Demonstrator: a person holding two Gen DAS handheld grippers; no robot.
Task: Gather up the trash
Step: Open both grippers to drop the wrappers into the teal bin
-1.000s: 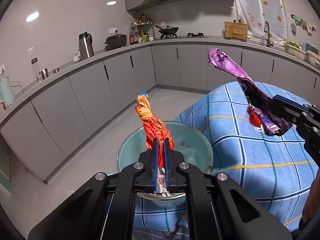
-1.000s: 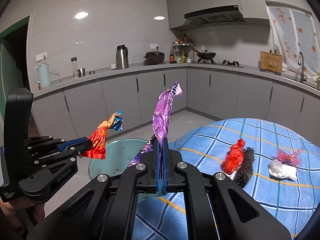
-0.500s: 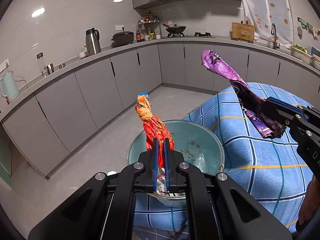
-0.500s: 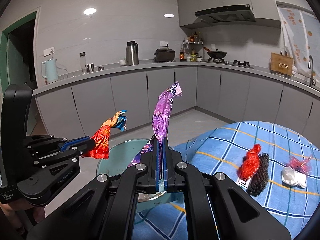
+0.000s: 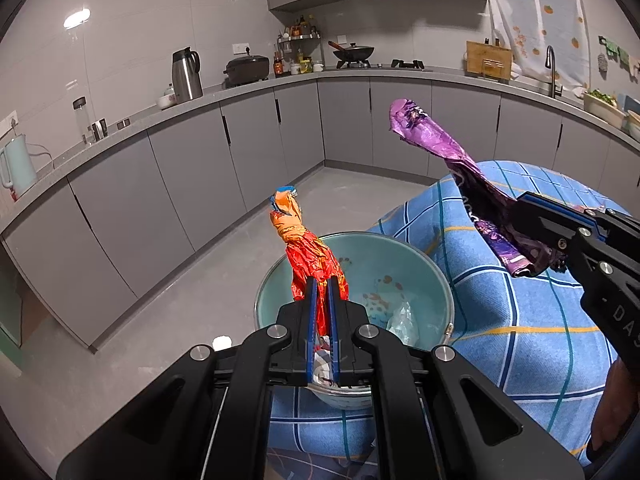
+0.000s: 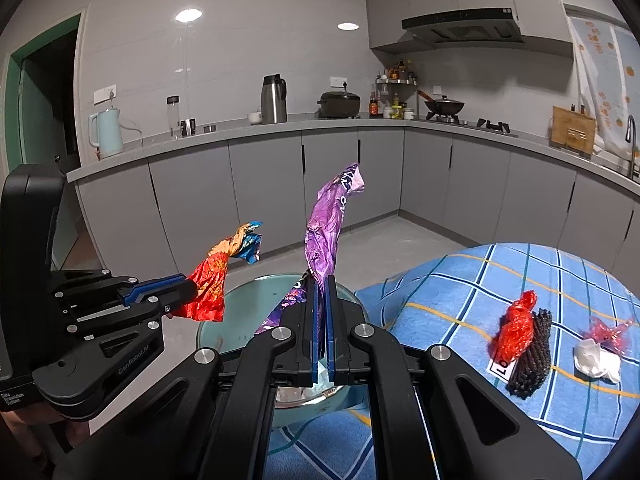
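Observation:
My left gripper (image 5: 322,280) is shut on a twisted red and orange wrapper (image 5: 308,252), held upright above a teal bowl (image 5: 432,280). The bowl sits at the edge of the blue checked tablecloth (image 5: 520,320) and holds a clear plastic scrap (image 5: 402,320). My right gripper (image 6: 321,280) is shut on a long purple wrapper (image 6: 326,232), held over the bowl's right rim. The right wrist view shows the left gripper (image 6: 188,290) with the red wrapper (image 6: 212,284) over the bowl (image 6: 240,300).
On the cloth (image 6: 460,280) lie a red wrapper (image 6: 518,328) on a black bundle (image 6: 534,352) and a white scrap with a pink piece (image 6: 598,360). Grey cabinets (image 5: 200,184) and bare floor (image 5: 180,320) lie beyond the table.
Both grippers have moved a little closer over the bowl, which now sits larger and nearer the middle of the views. Both wrappers stay gripped.

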